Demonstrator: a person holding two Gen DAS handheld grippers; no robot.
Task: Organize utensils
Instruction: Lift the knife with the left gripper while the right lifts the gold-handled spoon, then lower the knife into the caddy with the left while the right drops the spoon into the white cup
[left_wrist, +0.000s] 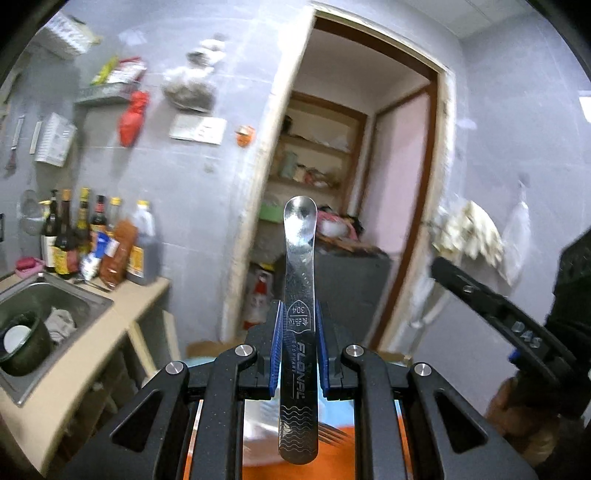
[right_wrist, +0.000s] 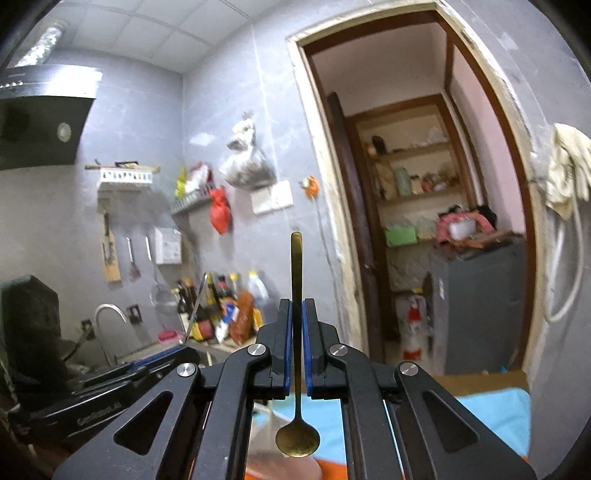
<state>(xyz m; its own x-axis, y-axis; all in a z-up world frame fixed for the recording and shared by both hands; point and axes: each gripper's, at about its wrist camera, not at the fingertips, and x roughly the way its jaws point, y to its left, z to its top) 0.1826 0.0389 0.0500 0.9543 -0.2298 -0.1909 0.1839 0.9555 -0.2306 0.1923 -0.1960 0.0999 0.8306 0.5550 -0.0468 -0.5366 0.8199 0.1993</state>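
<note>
My left gripper (left_wrist: 298, 314) is shut on a flat stainless steel utensil (left_wrist: 298, 295) engraved "FLONAL 304". It stands upright between the blue pads, rounded end up, handle end hanging below. My right gripper (right_wrist: 296, 306) is shut on a thin gold spoon (right_wrist: 296, 266), held upright with its handle up and its round bowl (right_wrist: 297, 439) hanging below the jaws. Both are raised in the air facing a doorway. The right gripper's body shows at the right of the left wrist view (left_wrist: 491, 306). The left gripper's body shows at the lower left of the right wrist view (right_wrist: 110, 384).
A counter with a steel sink (left_wrist: 55, 299) holding a pot (left_wrist: 22, 343) lies to the left, with sauce bottles (left_wrist: 92, 236) behind it. A doorway (left_wrist: 369, 184) ahead opens onto shelves and a grey cabinet (right_wrist: 480, 306). An orange and blue surface (right_wrist: 491, 413) lies below.
</note>
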